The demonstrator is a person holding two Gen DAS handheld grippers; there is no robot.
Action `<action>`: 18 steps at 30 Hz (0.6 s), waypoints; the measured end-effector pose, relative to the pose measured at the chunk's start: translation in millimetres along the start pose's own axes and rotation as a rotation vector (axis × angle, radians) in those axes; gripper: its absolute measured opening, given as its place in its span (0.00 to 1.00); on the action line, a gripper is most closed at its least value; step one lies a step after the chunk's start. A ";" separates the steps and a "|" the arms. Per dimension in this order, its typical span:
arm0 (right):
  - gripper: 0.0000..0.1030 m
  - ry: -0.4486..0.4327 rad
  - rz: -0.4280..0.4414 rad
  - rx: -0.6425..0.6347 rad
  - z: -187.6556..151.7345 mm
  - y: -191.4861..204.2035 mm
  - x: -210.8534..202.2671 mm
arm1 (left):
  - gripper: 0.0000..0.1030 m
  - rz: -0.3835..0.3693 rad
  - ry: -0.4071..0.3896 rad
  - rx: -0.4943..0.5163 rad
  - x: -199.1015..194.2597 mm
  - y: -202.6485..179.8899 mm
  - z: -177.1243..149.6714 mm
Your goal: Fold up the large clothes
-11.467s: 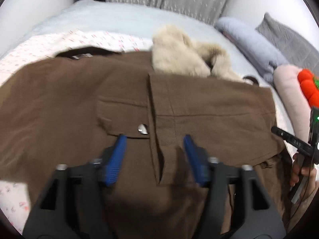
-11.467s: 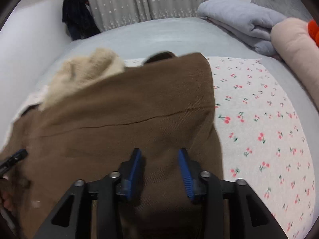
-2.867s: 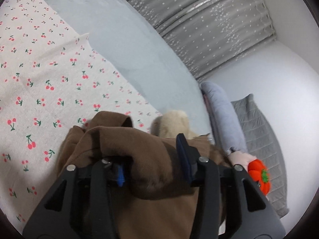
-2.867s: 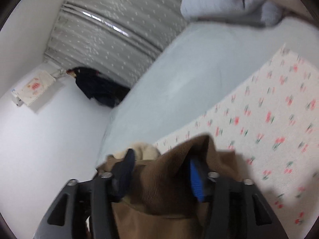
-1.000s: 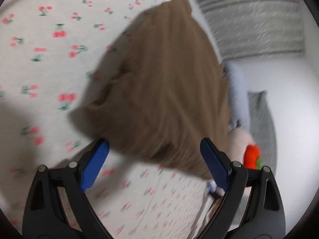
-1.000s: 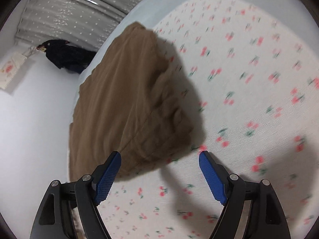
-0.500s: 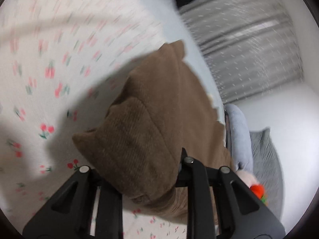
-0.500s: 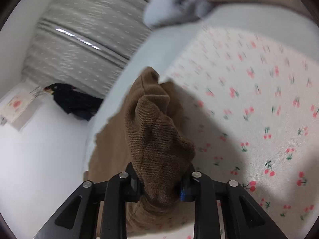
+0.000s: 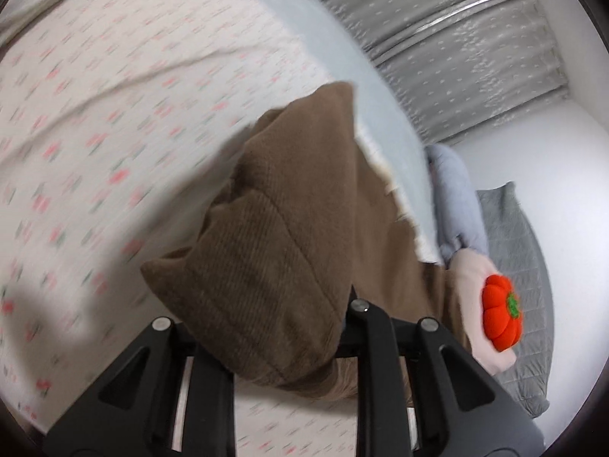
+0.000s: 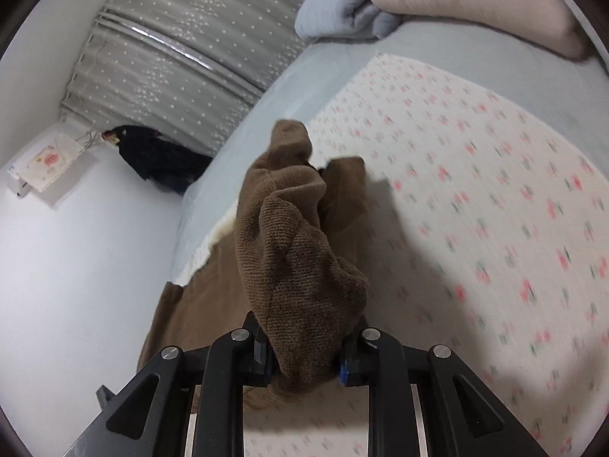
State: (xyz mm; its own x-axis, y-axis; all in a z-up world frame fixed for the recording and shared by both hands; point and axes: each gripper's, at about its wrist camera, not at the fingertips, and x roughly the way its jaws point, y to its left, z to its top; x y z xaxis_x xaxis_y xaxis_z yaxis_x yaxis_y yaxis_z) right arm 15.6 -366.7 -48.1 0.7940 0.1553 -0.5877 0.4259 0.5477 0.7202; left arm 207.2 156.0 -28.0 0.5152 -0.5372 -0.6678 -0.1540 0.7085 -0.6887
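A brown corduroy coat [image 9: 289, 236] with a cream fleece lining lies on the cherry-print sheet [image 9: 114, 122]. My left gripper [image 9: 281, 323] is shut on a thick fold of the coat; the cloth drapes over its fingers and hides the pads. In the right wrist view my right gripper [image 10: 304, 358] is shut on another bunched fold of the coat [image 10: 297, 259], with a sliver of blue pad showing at each side. Both folds are lifted off the sheet.
Pale blue bedding [image 10: 266, 106] surrounds the sheet [image 10: 495, 198]. A grey rolled blanket [image 9: 453, 190], a pink pillow with an orange pumpkin plush [image 9: 500, 318] and a grey quilted cushion [image 9: 521, 266] lie at the bed's side. Grey dotted curtains [image 10: 182, 49] and dark clothing [image 10: 156, 160] are beyond.
A second ago both grippers were open above the folded coat. They closed on its near edge about half a second ago and have since raised the gripped folds; the view is blurred by motion.
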 end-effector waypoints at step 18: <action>0.79 -0.134 -0.379 -0.307 -22.2 21.9 -16.7 | 0.77 0.512 -0.194 0.181 -26.0 -18.2 -46.7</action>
State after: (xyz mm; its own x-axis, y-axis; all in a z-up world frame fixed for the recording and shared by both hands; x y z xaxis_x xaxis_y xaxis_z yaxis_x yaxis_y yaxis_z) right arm 2.1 -339.0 -30.7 0.6655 -0.1971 -0.7199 0.5639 0.7647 0.3118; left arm 157.2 135.7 -11.3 0.5606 -0.0234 -0.8277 -0.2866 0.9323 -0.2205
